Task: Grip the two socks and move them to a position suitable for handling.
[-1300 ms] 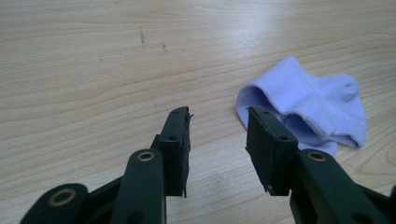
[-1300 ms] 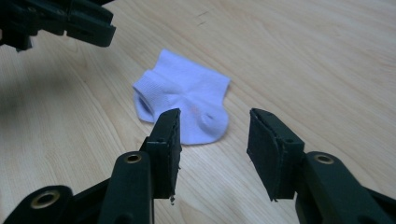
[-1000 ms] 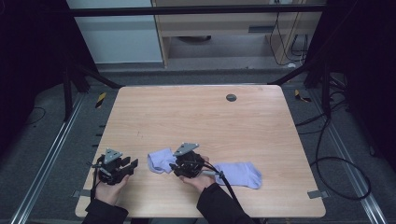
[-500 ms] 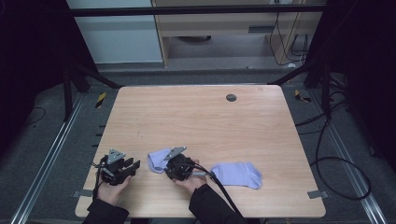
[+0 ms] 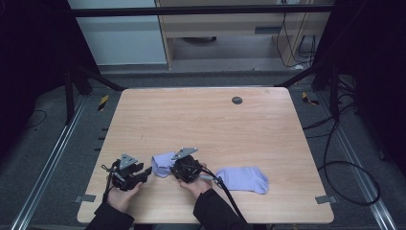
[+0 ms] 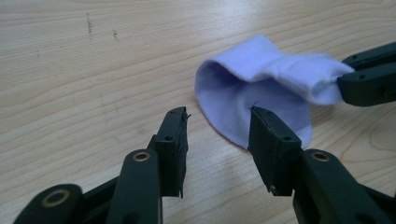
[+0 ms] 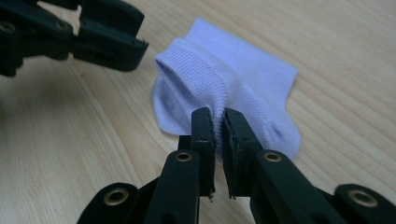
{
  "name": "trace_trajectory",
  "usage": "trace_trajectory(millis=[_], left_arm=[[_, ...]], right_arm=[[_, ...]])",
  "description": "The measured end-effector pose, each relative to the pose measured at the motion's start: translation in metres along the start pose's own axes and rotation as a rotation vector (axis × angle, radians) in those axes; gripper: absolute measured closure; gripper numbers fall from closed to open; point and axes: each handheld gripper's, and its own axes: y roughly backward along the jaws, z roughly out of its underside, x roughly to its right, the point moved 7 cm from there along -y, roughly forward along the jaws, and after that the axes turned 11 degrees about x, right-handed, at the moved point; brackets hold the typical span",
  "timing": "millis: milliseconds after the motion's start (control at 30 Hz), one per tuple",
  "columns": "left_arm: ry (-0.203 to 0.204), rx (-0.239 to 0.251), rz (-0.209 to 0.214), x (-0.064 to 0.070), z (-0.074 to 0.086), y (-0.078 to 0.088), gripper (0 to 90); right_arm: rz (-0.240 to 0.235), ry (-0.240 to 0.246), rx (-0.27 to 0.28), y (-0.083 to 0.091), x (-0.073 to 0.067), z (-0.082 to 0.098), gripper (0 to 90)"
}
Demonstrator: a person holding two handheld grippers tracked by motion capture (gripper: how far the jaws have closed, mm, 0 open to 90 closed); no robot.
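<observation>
While the wooden table [image 5: 201, 120] spans mid-frame, one lilac sock [image 5: 244, 178] lies lower right; the right gripper [image 7: 218, 122] is clamped on another sock [image 7: 224, 79] lower center, and the left gripper [image 6: 218, 128] sits spread apart just beside it.

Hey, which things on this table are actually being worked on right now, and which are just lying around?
In use:
- folded lilac sock, pinched in the right gripper
- left gripper, jaws open beside that sock

Lying about:
- second lilac sock, flat on the table
- dark round disc near the far edge
</observation>
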Motion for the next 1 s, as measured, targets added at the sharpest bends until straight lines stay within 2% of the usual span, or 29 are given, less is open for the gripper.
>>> trace_trajectory(millis=[100, 333, 500, 667, 767, 1000], left_arm=[[0.002, -0.005, 0.0, 0.002, 0.0, -0.006, 54.4], [-0.015, -0.025, 0.002, 0.006, 0.002, -0.017, 51.0], [0.0, -0.034, 0.02, 0.008, 0.004, -0.022, 53.9], [-0.007, -0.034, 0.028, 0.011, 0.004, -0.022, 60.9], [0.013, -0.008, 0.039, 0.012, 0.001, -0.02, 60.2], [0.007, -0.019, 0.044, 0.016, 0.002, -0.024, 57.6]], right_arm=[[0.013, -0.011, 0.034, 0.003, 0.002, -0.004, 83.9], [0.025, -0.021, 0.065, 0.005, 0.003, -0.009, 83.8], [0.028, -0.026, 0.08, 0.006, 0.001, -0.012, 83.7], [0.026, -0.026, 0.088, 0.008, -0.001, -0.015, 83.7], [0.028, -0.027, 0.09, 0.008, -0.001, -0.016, 83.7], [0.029, -0.033, 0.091, 0.008, -0.001, -0.015, 83.7]])
